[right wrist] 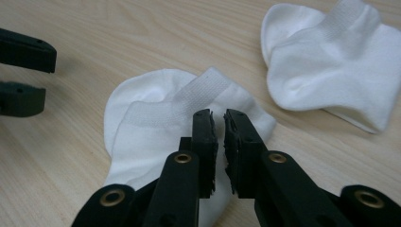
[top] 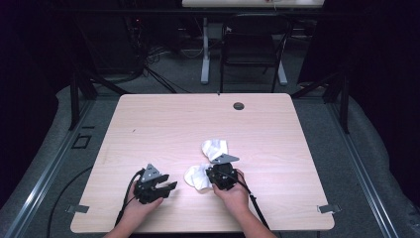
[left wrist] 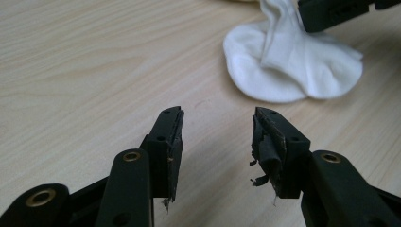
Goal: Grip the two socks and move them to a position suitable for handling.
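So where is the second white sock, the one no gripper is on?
In the high view the free sock lies on the table right of centre, just beyond the right gripper and the nearer sock under it.

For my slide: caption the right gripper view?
Right gripper pinches near white sock; second sock lies beyond.

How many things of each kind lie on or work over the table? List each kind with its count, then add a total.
White socks: 2, the near sock and the far sock
Handheld claws: 2, the left claw and the right claw
Total: 4
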The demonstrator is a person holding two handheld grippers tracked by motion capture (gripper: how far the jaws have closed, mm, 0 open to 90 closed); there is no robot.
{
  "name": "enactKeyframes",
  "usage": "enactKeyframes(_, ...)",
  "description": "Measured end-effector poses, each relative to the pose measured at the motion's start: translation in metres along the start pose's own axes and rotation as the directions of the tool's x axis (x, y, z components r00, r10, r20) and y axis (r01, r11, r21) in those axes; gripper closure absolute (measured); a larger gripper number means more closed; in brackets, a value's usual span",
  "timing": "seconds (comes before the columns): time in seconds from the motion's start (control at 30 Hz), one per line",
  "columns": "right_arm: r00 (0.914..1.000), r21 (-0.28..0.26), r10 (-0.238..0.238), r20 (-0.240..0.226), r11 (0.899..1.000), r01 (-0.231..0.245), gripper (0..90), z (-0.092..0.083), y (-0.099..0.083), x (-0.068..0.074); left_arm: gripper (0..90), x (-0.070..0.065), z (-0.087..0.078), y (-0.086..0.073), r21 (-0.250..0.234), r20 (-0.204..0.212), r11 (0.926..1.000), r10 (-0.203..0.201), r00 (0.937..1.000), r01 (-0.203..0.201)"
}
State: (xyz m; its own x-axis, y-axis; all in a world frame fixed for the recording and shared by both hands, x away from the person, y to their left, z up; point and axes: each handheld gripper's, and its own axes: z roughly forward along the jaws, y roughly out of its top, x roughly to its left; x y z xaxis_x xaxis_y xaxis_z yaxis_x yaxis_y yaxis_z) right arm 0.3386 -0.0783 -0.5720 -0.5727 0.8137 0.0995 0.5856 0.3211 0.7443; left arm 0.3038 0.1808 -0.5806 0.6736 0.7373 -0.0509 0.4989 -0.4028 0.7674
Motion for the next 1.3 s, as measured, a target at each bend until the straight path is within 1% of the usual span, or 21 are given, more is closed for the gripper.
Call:
enactKeyframes(0.03,1.0,0.003,-0.002,0.002,1.0,0.002,81.0,0.002,0.0,0.002,53.2,-0.002,0.0,0.0,0.001,0.004,1.0,0.006,1.0,-0.006)
enactKeyframes(0.1,0.9998,0.012,-0.02,0.006,1.0,0.02,80.2,0.004,-0.002,0.003,53.7,-0.004,0.0,0.0,-0.004,0.033,0.9999,0.015,0.9993,-0.015)
enactKeyframes(0.17,0.9989,0.022,-0.047,0.0,0.999,0.047,80.5,0.004,-0.009,0.005,54.5,-0.005,-0.001,0.0,-0.006,0.038,0.9999,0.016,0.9991,-0.016)
enactKeyframes(0.2,0.9985,0.01,-0.055,-0.008,0.998,0.055,81.2,0.003,-0.012,0.006,55.1,-0.005,-0.002,0.0,-0.009,0.03,0.9998,0.018,0.9994,-0.018)
enactKeyframes(0.23,0.9981,0.006,-0.058,-0.018,0.998,0.059,82.1,0.001,-0.015,0.007,55.3,-0.005,-0.003,0.0,-0.012,0.044,0.9999,0.008,0.999,-0.008)
enactKeyframes(0.27,0.9974,0.006,-0.067,-0.028,0.998,0.067,83.1,-0.001,-0.016,0.007,55.3,-0.005,-0.005,0.001,-0.019,0.043,0.9998,0.007,0.9991,-0.006)
enactKeyframes(0.3,0.9971,0.001,-0.06,-0.047,0.998,0.06,83.8,-0.002,-0.018,0.007,56.5,-0.004,-0.006,0.002,-0.027,0.045,0.9996,0.001,0.999,0.0)
enactKeyframes(0.37,0.9952,0.018,-0.064,-0.074,0.998,0.066,84.6,-0.005,-0.019,0.008,58.5,-0.004,-0.007,0.003,-0.039,0.044,0.9991,-0.013,0.999,0.014)
enactKeyframes(0.4,0.9945,0.023,-0.068,-0.079,0.997,0.07,85.0,-0.005,-0.019,0.009,59.7,-0.003,-0.009,0.004,-0.043,0.05,0.999,-0.009,0.9987,0.012)
enactKeyframes(0.53,0.9879,0.034,-0.105,-0.114,0.993,0.11,86.2,-0.008,-0.021,0.014,63.3,-0.003,-0.009,0.007,-0.049,0.06,0.9982,-0.032,0.9977,0.035)
enactKeyframes(0.57,0.9864,0.03,-0.109,-0.123,0.993,0.114,86.4,-0.008,-0.022,0.016,64.7,-0.003,-0.009,0.008,-0.045,0.053,0.9986,-0.026,0.9982,0.028)
enactKeyframes(0.6,0.9851,0.032,-0.116,-0.126,0.992,0.121,86.6,-0.009,-0.022,0.017,66.6,-0.004,-0.009,0.008,-0.04,0.068,0.9988,-0.027,0.9974,0.029)
enactKeyframes(0.67,0.9823,0.036,-0.115,-0.148,0.992,0.122,86.7,-0.009,-0.023,0.019,69.2,-0.005,-0.008,0.009,-0.032,0.072,0.9994,-0.013,0.9973,0.015)
enactKeyframes(0.7,0.9802,0.046,-0.126,-0.153,0.99,0.135,86.9,-0.01,-0.023,0.02,70.3,-0.006,-0.007,0.01,-0.025,0.077,0.9996,-0.012,0.9969,0.014)
enactKeyframes(0.8,0.9768,0.038,-0.132,-0.169,0.989,0.141,87.4,-0.011,-0.024,0.022,73.1,-0.006,-0.005,0.01,0.0,0.092,0.9999,-0.01,0.9957,0.01)
enactKeyframes(0.83,0.9731,0.041,-0.144,-0.18,0.987,0.154,87.4,-0.011,-0.024,0.022,74.1,-0.006,-0.004,0.01,0.002,0.093,1.0,-0.004,0.9957,0.004)
enactKeyframes(0.87,0.9722,0.039,-0.143,-0.185,0.987,0.153,87.3,-0.011,-0.025,0.023,74.6,-0.007,-0.002,0.01,0.01,0.094,0.9999,-0.001,0.9956,0.0)
enactKeyframes(0.93,0.9672,0.036,-0.163,-0.195,0.984,0.173,87.1,-0.011,-0.025,0.024,74.9,-0.007,0.002,0.011,0.004,0.093,1.0,-0.001,0.9957,0.001)
enactKeyframes(1.07,0.9652,0.04,-0.159,-0.208,0.985,0.17,87.3,-0.011,-0.025,0.023,75.3,-0.007,0.01,0.013,0.012,0.091,0.9999,0.007,0.9958,-0.008)
enactKeyframes(1.2,0.9641,0.035,-0.164,-0.209,0.984,0.175,86.6,-0.01,-0.024,0.024,82.8,-0.011,0.012,0.013,0.041,0.086,0.9978,0.049,0.9951,-0.052)
enactKeyframes(1.3,0.9654,0.041,-0.152,-0.211,0.986,0.164,85.7,-0.01,-0.024,0.023,88.5,-0.013,0.012,0.012,0.058,0.098,0.9966,0.052,0.9938,-0.058)
